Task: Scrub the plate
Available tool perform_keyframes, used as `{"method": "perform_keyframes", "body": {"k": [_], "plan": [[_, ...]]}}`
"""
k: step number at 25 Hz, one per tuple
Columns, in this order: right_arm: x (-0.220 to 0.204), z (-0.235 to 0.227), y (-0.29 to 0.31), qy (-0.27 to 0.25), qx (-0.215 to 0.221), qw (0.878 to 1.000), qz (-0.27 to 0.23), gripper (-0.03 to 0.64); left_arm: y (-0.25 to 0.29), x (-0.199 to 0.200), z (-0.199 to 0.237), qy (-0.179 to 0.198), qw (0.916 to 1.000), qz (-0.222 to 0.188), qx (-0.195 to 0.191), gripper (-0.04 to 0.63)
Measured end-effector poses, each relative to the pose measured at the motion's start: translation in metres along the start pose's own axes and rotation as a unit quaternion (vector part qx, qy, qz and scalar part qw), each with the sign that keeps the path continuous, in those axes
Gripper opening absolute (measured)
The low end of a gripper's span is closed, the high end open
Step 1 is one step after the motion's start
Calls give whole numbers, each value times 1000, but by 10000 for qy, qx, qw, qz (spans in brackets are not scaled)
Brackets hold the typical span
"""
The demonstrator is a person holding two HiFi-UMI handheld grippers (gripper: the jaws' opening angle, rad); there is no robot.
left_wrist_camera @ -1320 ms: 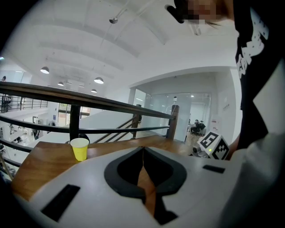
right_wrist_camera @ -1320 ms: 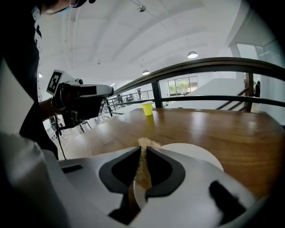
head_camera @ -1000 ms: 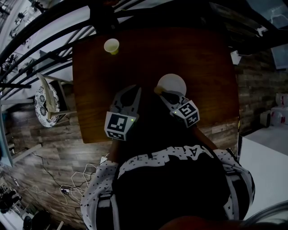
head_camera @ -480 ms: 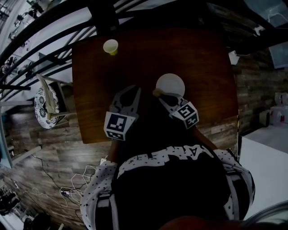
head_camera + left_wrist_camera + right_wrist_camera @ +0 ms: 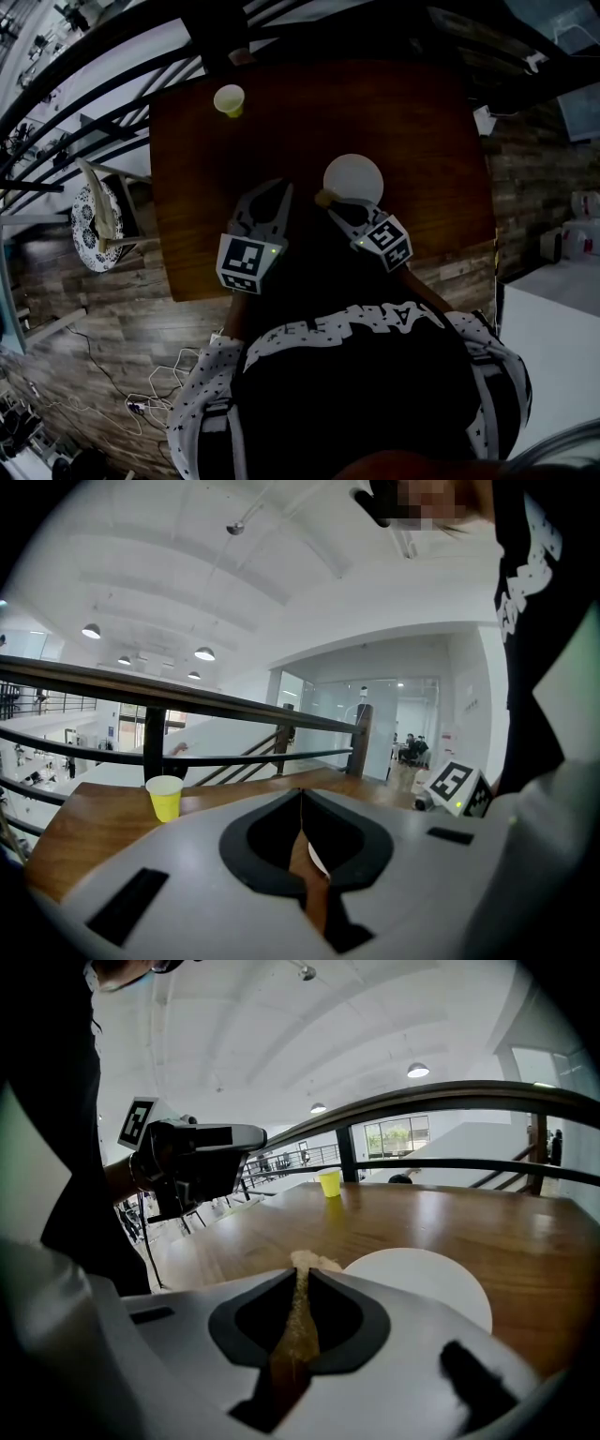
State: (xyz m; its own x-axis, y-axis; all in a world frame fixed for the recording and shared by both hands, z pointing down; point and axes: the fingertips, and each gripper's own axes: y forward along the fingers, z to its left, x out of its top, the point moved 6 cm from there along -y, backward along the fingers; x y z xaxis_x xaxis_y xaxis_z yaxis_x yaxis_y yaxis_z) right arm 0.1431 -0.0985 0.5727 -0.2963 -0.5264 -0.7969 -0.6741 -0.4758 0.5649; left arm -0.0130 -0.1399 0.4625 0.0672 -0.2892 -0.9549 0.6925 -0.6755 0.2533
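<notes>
A dark wooden table (image 5: 422,141) beside a stair railing (image 5: 141,56), seen from above, carries the white plate (image 5: 354,173) and a yellow cup (image 5: 231,98). The right gripper (image 5: 302,1279) has its jaws pressed onto a tan sponge (image 5: 307,1262), whose tip pokes out just past them. The plate lies directly ahead of this gripper and slightly to its right, with the sponge tip at its near-left rim. Compared with a second ago, the right gripper's marker cube sits a little nearer the person, while the sponge tip remains at the rim. This is probably a short back-stroke along the edge, so the plate's centre still awaits scrubbing. The left gripper (image 5: 300,797) is unmoved, its jaws pressed together on nothing, and only table and a sliver of plate show through the gap behind their tips. It hovers just left of the right gripper and does not touch the plate, which may therefore slide under pressure. The cup stands well ahead of the left gripper, far from the work. Nothing lies between sponge and plate.
</notes>
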Motion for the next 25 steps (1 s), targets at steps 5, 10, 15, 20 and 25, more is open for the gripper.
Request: {"method": "perform_keyframes", "body": {"k": [5,10,15,20,25], "plan": [[1,1,-1,-2,4,10000,-1,49,-2,1,0,-1,10000,-6,20,14],[1,2,-1,0,-29,10000,-14,49,-5,0,1,-29,10000,-10,66,14],[19,3,-12,-64,-105,9983,-565,49,-7,-1,2,-32,10000,-13,69,14],[38,-17,-26,-13,-342,9947,-970,49,-5,-2,0,-41,10000,1,56,14],[48,-41,-33,-8,-666,9917,-1100,49,-6,-2,0,-52,10000,4,47,14]]}}
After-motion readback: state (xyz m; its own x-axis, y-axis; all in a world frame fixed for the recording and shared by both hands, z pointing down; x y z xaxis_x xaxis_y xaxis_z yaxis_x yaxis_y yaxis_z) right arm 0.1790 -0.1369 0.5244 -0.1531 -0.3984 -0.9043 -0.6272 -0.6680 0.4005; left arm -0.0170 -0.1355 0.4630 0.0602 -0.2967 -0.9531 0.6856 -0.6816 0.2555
